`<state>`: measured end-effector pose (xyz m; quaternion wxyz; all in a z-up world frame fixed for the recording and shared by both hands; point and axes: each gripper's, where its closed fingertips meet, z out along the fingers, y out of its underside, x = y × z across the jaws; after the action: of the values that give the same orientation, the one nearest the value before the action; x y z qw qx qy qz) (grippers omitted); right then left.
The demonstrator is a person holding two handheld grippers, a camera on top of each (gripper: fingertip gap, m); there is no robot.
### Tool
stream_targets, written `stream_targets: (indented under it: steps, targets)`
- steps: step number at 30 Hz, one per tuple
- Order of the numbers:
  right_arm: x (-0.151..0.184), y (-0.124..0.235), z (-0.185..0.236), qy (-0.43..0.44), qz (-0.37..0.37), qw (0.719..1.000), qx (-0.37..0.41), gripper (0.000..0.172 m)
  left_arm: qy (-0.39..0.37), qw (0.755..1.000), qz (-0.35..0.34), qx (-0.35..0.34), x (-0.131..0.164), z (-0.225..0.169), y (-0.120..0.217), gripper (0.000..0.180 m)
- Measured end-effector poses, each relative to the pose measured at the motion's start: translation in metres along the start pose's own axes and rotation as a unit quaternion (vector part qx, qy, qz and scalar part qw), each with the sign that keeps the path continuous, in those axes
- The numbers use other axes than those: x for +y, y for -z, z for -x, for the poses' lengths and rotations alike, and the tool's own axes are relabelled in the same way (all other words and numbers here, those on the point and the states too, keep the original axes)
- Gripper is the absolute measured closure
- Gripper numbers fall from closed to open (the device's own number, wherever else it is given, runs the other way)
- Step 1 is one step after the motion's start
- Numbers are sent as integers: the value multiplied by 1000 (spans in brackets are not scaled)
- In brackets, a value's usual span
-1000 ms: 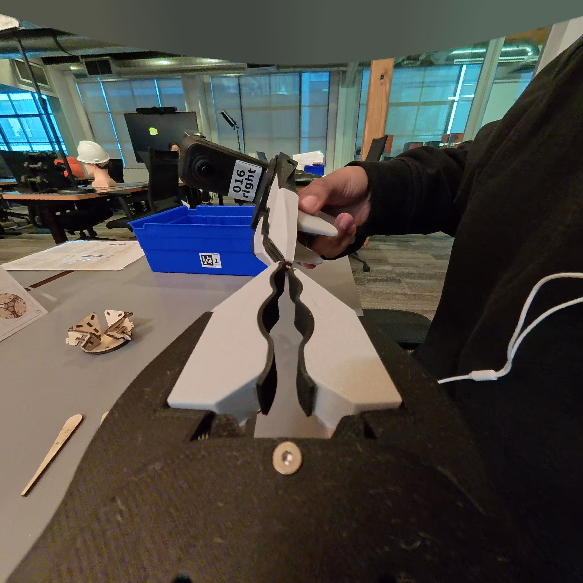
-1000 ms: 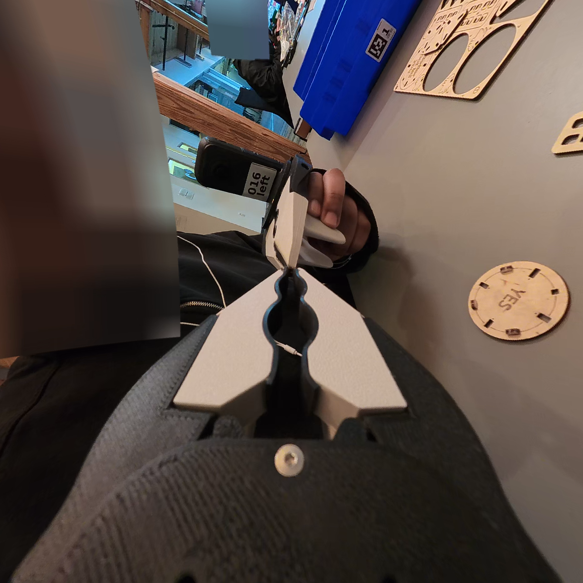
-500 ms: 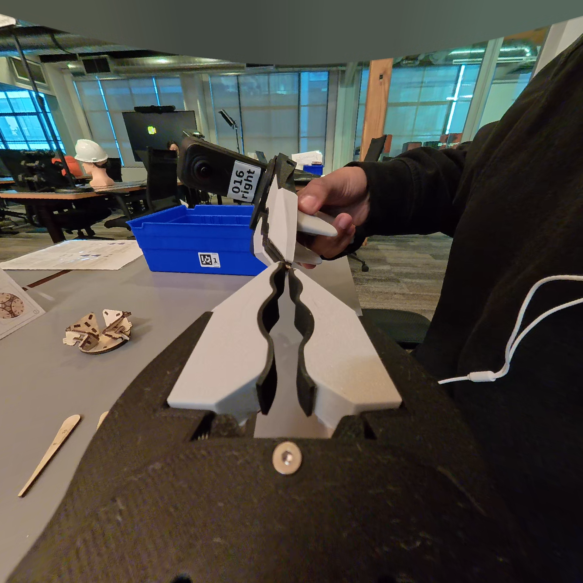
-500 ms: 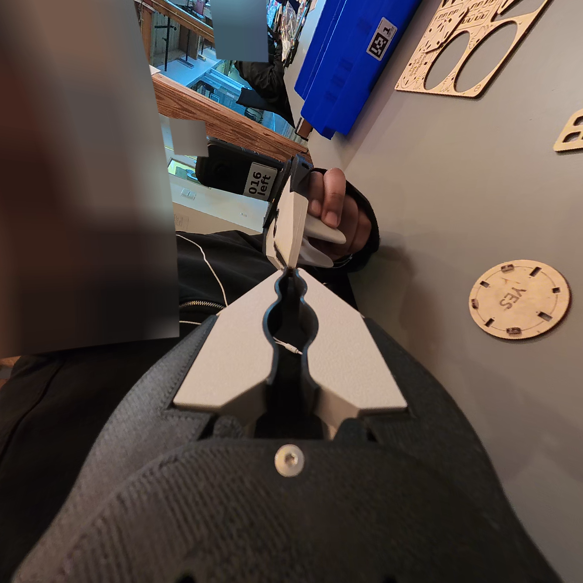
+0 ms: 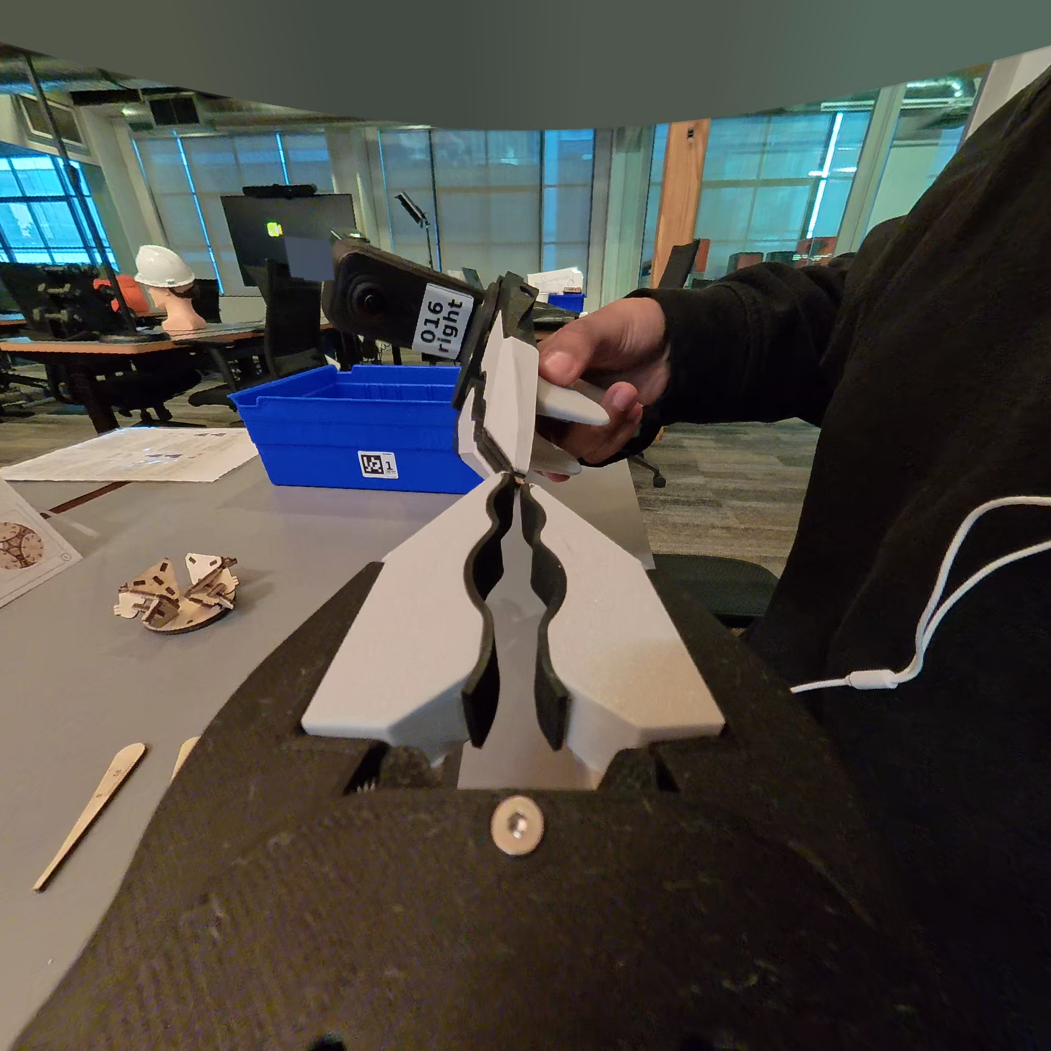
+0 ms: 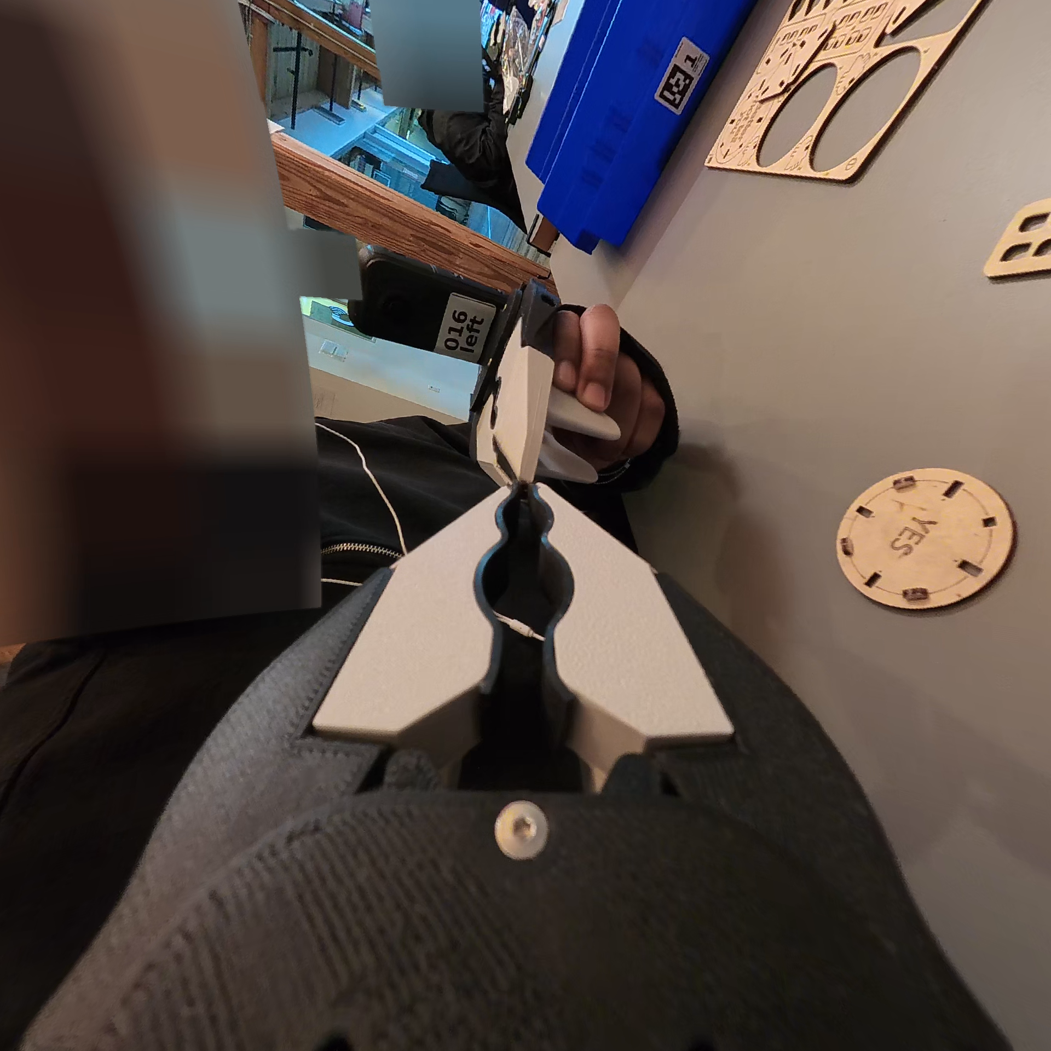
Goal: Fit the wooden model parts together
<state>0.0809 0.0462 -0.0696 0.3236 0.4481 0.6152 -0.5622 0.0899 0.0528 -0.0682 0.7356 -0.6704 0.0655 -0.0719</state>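
both jaws are closed, tip to tip, above the grey table [image 5: 273, 546]. a tiny tan wooden piece [image 5: 518, 481] is pinched between left gripper [image 5: 516, 483] and right gripper [image 6: 518, 488]; its shape cannot be told.

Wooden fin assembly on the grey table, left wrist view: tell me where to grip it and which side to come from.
Probably best taken from above by one raised triangular plate, a finger on each flat face. The wooden fin assembly sits on a thin round base lying flat on the grey table, so the base rim offers little to pinch, while the plates stand clear of it.
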Motion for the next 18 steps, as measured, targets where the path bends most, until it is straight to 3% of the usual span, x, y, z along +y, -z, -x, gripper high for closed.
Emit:
stream_targets:
  steps: [8, 11, 13, 15, 18]
  targets:
    - [-6, 2, -5, 43, -7, 998, 39, 172, 23, 1000, 3, -14, 3, 8, -1, 180]
    - [-15, 10, -16, 80, -19, 992, 90, 172, 40, 999, 0, -32, 3, 17, 1, 162]
    - [-19, 19, -34, 119, -10, 980, 161, 172, 64, 995, 5, -75, 7, 36, 5, 164]
    - [-17, 29, -58, 162, 21, 956, 245, 172, 79, 987, 63, -123, 30, 54, 7, 180]
    - [-12, 45, -100, 212, 84, 905, 358, 172, 67, 965, 205, -146, 78, 55, -2, 180]
